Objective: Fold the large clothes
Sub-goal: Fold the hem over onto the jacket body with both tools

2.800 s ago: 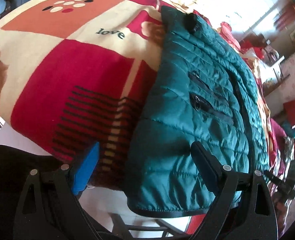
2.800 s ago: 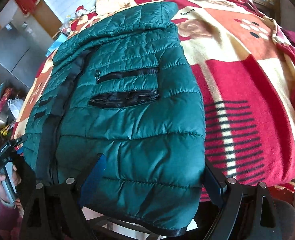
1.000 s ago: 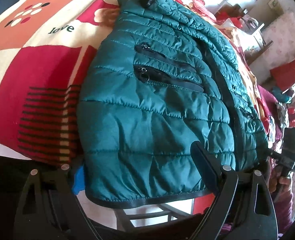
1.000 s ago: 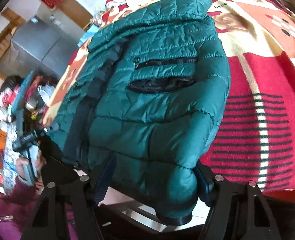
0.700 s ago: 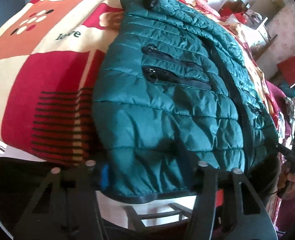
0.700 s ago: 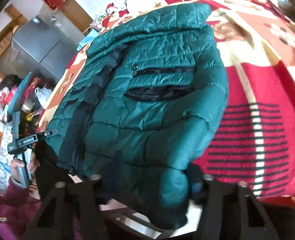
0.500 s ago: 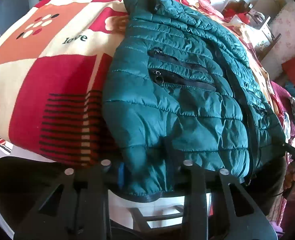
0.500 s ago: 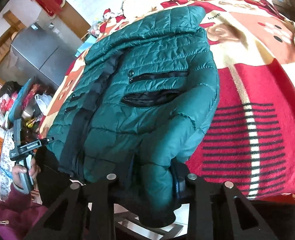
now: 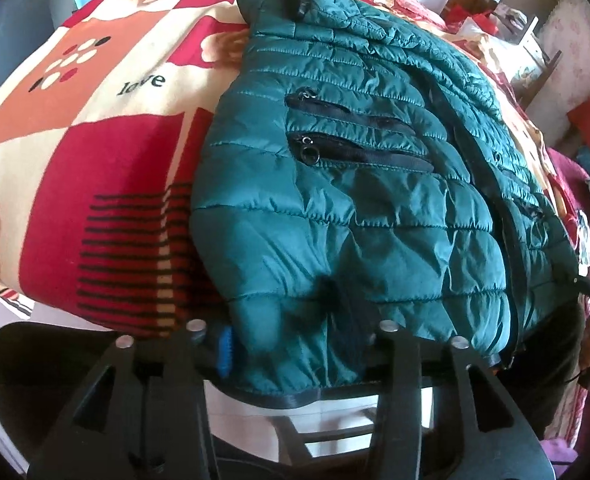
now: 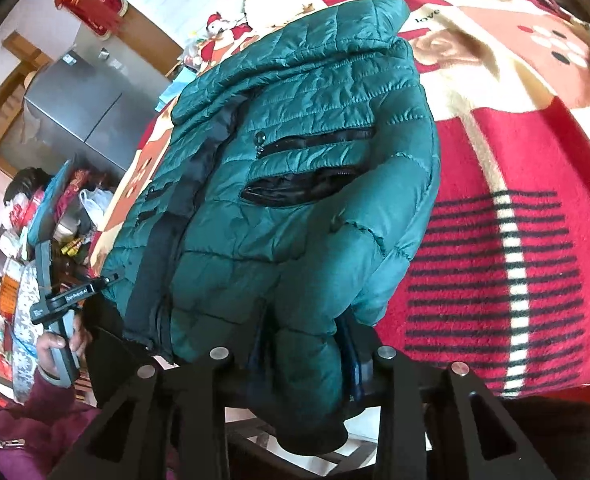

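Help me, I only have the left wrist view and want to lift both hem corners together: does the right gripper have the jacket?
Observer: Yes. The right gripper has a bunched fold of the jacket hem between its fingers, though its jaws are opening slightly.
Operator: Is the pocket on that side zipped?
Observer: No, the lower pocket on that half gapes open.
Operator: Anything beyond that far edge?
Observer: A grey fridge stands past the corner of the blanket.
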`<state>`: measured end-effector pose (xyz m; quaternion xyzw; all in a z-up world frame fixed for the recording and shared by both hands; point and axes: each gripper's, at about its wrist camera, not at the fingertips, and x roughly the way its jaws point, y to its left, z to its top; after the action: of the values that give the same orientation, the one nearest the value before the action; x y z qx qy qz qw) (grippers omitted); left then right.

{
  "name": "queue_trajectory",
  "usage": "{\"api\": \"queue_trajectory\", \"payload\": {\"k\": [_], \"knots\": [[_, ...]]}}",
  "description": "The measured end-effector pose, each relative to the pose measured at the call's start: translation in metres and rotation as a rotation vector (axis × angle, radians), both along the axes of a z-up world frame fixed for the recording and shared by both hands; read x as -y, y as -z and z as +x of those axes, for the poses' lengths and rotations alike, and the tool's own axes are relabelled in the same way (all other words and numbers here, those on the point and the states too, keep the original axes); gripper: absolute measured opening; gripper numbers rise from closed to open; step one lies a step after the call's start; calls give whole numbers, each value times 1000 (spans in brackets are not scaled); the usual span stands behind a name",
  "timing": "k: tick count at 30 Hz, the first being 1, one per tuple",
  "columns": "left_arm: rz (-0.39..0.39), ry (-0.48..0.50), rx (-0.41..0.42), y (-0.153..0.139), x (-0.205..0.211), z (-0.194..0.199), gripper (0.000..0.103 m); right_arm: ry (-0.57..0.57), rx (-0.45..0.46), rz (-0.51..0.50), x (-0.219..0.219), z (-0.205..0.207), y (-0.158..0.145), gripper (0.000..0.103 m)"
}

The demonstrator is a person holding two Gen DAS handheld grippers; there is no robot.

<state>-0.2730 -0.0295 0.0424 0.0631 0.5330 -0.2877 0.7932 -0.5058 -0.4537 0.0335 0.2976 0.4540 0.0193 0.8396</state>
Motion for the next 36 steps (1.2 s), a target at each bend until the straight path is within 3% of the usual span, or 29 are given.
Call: {"api": "queue_trajectory", "payload": {"k": [3, 5, 7, 10, 16, 25, 36], "knots": [[5, 11, 14, -1, 1, -2, 42, 5, 10, 12, 1, -1, 0, 32], [0, 6, 27, -4, -2, -3, 26, 10, 26, 4, -1, -2, -3, 29], [-22, -1, 30, -9, -6, -3, 17, 15, 48, -21, -4, -3, -9, 27], [-71, -2, 57, -23, -10, -4, 12, 23, 95, -39, -6, -5, -23, 24], [-171, -26, 151, -59, -14, -6, 11, 35, 191, -51, -4, -8, -57, 22], [-271, -73, 198, -92, -16, 12, 10, 86, 295, -62, 11, -13, -88, 22], [-332, -111, 266, -131, 8, 46, 11, 156, 382, -110, 36, 13, -129, 22]]}}
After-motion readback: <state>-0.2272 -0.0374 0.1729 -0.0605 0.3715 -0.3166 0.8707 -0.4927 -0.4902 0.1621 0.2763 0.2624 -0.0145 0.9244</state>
